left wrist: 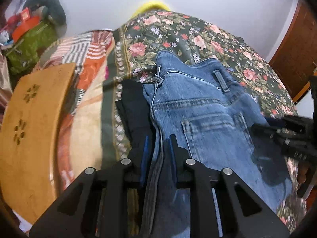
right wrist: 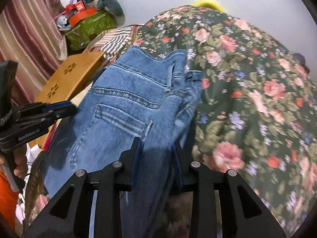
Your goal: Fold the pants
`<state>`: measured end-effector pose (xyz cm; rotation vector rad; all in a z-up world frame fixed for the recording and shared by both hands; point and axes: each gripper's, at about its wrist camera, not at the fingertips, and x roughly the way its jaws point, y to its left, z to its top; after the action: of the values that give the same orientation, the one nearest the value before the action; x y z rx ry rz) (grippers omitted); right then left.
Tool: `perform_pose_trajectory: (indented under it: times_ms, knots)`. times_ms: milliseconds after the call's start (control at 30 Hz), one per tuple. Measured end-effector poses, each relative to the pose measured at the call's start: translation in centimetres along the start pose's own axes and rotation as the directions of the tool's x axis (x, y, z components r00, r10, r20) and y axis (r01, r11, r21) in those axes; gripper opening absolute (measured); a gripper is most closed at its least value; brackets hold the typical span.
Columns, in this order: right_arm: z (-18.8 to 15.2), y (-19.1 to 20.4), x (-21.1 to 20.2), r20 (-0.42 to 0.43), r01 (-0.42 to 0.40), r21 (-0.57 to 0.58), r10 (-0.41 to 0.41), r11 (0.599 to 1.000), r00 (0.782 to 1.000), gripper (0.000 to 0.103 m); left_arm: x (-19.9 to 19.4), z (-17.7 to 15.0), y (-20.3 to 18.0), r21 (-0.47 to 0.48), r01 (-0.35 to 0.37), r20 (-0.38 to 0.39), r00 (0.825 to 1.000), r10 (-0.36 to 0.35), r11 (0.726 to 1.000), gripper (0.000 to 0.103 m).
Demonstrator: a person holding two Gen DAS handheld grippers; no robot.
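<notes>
The blue jeans (left wrist: 200, 107) lie on the floral bedspread (right wrist: 247, 75), back pocket up, waistband toward its far end, apparently already doubled leg on leg. The left gripper (left wrist: 158, 144) is clamped on the jeans' left edge; the right gripper (right wrist: 157, 146) is clamped on a bunched fold at their right edge. The lengthwise fold looks done; the crosswise folds appear to remain.

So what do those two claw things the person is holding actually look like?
Both are matte black frames with triangular cut-outs and round silver pins. The left gripper and right gripper each have two slim fingers lined with blue pads. White lettering, too blurred to read, marks the side. No cables show. An orange sleeve is visible.
</notes>
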<state>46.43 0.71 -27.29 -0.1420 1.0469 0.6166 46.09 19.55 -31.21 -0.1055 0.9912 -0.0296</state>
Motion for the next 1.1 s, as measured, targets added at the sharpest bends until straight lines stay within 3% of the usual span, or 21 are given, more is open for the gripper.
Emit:
perform_pose_trajectory:
  times_ms: [133, 267, 433, 533, 633, 800, 900, 967, 1033, 1100]
  knots:
    - [-0.5, 0.1, -4.8, 0.071, -0.002, 0.003, 0.002, 1.000, 0.997, 0.027, -5.0, -1.1, -1.0, 0.005, -0.010, 0.042, 0.999, 0.010, 1.000, 0.019]
    - [-1.4, 1.8, -12.5, 0.180, -0.020, -0.009, 0.022, 1.000, 0.983, 0.027, -12.1, -2.1, -3.3, 0.025, -0.007, 0.118, 0.993, 0.004, 1.000, 0.019]
    - [-3.1, 5.2, -21.1, 0.337, -0.006, -0.065, 0.028, 0.998, 0.941, 0.027, -22.6, -3.7, -6.9, 0.066, -0.025, 0.278, 0.961, 0.005, 0.998, 0.019]
    - [-5.3, 7.5, -27.3, 0.449, -0.002, -0.095, 0.045, 0.995, 0.892, 0.027, -28.7, -5.2, -8.7, 0.090, -0.016, 0.372, 0.928, -0.018, 0.996, 0.020]
    - [-7.2, 9.3, -31.6, 0.520, 0.007, -0.125, 0.060, 0.992, 0.852, 0.027, -34.8, -7.5, -10.4, 0.109, -0.031, 0.466, 0.884, -0.023, 0.994, 0.020]
    - [-11.7, 13.0, -38.5, 0.638, 0.039, -0.181, 0.087, 0.983, 0.765, 0.027, -42.3, -11.8, -12.4, 0.117, -0.062, 0.599, 0.800, -0.020, 0.991, 0.028]
    - [-14.2, 14.4, -40.8, 0.695, 0.039, -0.181, 0.100, 0.983, 0.712, 0.027, -44.9, -14.1, -12.8, 0.094, -0.063, 0.650, 0.760, -0.014, 0.994, 0.029]
    - [-15.6, 15.2, -41.7, 0.723, 0.038, -0.176, 0.103, 0.984, 0.683, 0.027, -46.0, -15.2, -13.0, 0.079, -0.049, 0.665, 0.747, -0.016, 0.996, 0.030]
    - [-17.0, 15.9, -42.5, 0.741, 0.022, -0.175, 0.117, 0.984, 0.661, 0.027, -47.2, -16.7, -13.2, 0.072, -0.046, 0.686, 0.727, -0.016, 0.996, 0.038]
    - [-17.7, 16.2, -42.5, 0.747, 0.010, -0.171, 0.123, 0.985, 0.654, 0.028, -48.1, -18.0, -13.5, 0.058, -0.072, 0.718, 0.696, 0.009, 0.996, 0.050]
